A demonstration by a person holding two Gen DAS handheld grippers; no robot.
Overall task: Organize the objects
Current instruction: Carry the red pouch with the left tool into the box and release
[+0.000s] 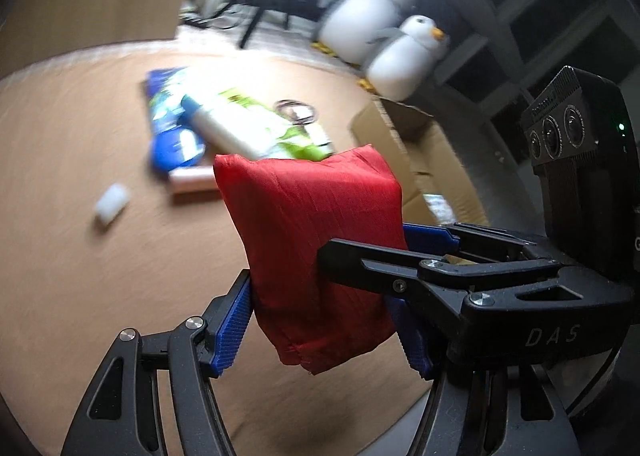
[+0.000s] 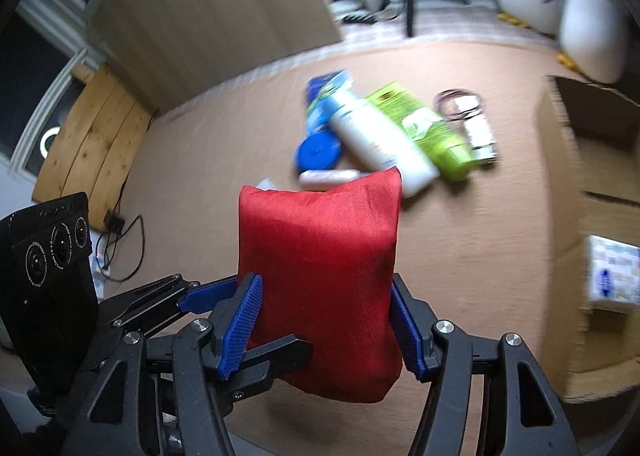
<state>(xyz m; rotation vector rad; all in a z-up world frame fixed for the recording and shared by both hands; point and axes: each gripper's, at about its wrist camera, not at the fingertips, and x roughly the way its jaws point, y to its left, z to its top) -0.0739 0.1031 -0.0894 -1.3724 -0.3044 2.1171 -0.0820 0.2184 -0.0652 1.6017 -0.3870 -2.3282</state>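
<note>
A red pouch [image 1: 316,252] is held off the table [image 1: 80,215] by both grippers at once. The left gripper [image 1: 324,330] is clamped on the pouch's lower part, its blue pads [image 1: 234,330] pressed into the fabric on either side. The right gripper [image 2: 326,326] is likewise clenched on the pouch [image 2: 320,256], blue pads [image 2: 240,326] against both flanks; its fingers [image 1: 380,260] are seen crossing in from the right in the left wrist view. Behind the pouch, a blurred pile is noted on the table: a white bottle [image 2: 376,139], a green packet [image 2: 424,127], a blue packet [image 2: 320,123]. A small white piece [image 1: 112,201] lies apart to the left. A cardboard box [image 2: 568,191] stands at the right.
</note>
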